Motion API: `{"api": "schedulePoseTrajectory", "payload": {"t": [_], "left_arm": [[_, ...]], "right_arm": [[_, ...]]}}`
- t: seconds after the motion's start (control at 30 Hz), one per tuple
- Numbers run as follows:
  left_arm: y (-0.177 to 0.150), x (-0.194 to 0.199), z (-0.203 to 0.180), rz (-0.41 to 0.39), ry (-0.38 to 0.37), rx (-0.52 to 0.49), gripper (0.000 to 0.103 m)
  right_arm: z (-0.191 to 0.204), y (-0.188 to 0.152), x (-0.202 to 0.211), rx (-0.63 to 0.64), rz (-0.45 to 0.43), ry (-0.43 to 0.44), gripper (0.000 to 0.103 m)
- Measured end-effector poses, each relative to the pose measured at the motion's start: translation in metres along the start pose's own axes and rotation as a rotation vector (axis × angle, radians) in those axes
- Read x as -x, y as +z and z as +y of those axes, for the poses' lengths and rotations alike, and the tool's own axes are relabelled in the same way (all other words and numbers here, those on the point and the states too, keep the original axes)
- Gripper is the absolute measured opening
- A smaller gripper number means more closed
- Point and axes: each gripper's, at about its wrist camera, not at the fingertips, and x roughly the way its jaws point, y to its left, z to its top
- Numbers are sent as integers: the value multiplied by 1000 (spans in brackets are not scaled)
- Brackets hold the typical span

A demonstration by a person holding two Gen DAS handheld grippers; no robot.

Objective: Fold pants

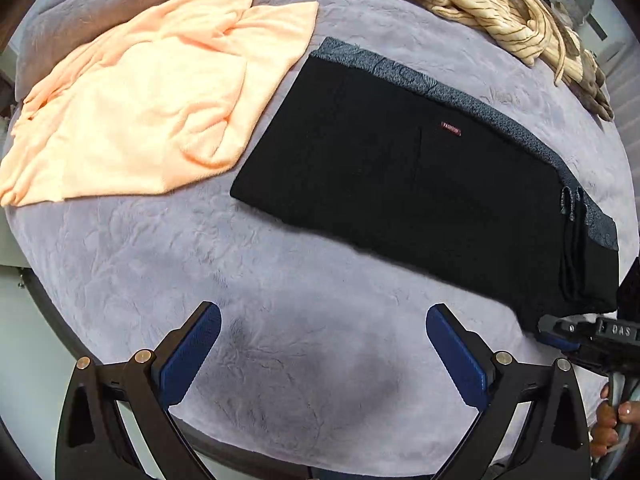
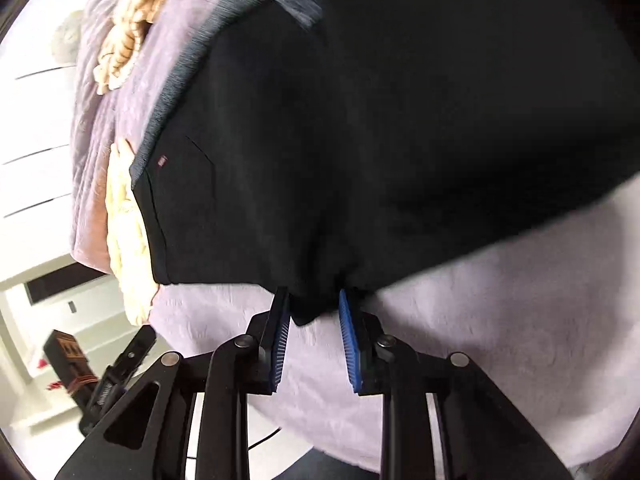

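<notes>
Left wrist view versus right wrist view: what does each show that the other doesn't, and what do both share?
Only the left wrist view shows the left gripper open over bare purple blanket, with the black pants lying whole and folded.

Only the right wrist view shows the right gripper around the pants' near edge, jaws not fully closed.

Both show the pants, red label, peach towel and striped cloth.

A small red tag [image 1: 451, 129] sewn on the black pants [image 1: 400, 200], just below their grey patterned waistband [image 1: 460, 92], reads "FASHION"; it lies well ahead of the left gripper [image 1: 323, 318], a little to its right. White letters "DAS" [image 1: 621, 331] stand on the black body of the right gripper [image 1: 560, 330], at the far right beside the left claw. The same tag in the right wrist view is too blurred to read.
</notes>
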Motion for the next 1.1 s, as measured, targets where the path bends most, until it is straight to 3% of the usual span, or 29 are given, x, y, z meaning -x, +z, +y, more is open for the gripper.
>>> {"api": "schedulePoseTrajectory", "payload": {"t": [0.13, 0.2, 0.27, 0.4, 0.47, 0.6, 1.1], "left_arm": [[0, -4, 0, 10, -34, 32, 103], [2, -8, 0, 15, -44, 41, 103], [4, -11, -2, 17, -49, 40, 103], [11, -12, -6, 9, -58, 29, 103], [12, -11, -6, 3, -70, 33, 103], [14, -11, -3, -3, -72, 37, 103], [20, -16, 6, -1, -80, 62, 103]], "right_arm": [[33, -15, 9, 185, -5, -117, 28], [49, -23, 17, 267, -46, -162, 34], [65, -25, 23, 336, -95, -224, 50], [86, -17, 22, 432, -145, -318, 55], [88, -11, 13, 439, -138, -353, 61], [72, -3, -10, 380, -59, -400, 62], [83, -8, -25, 423, -38, -452, 71]]}}
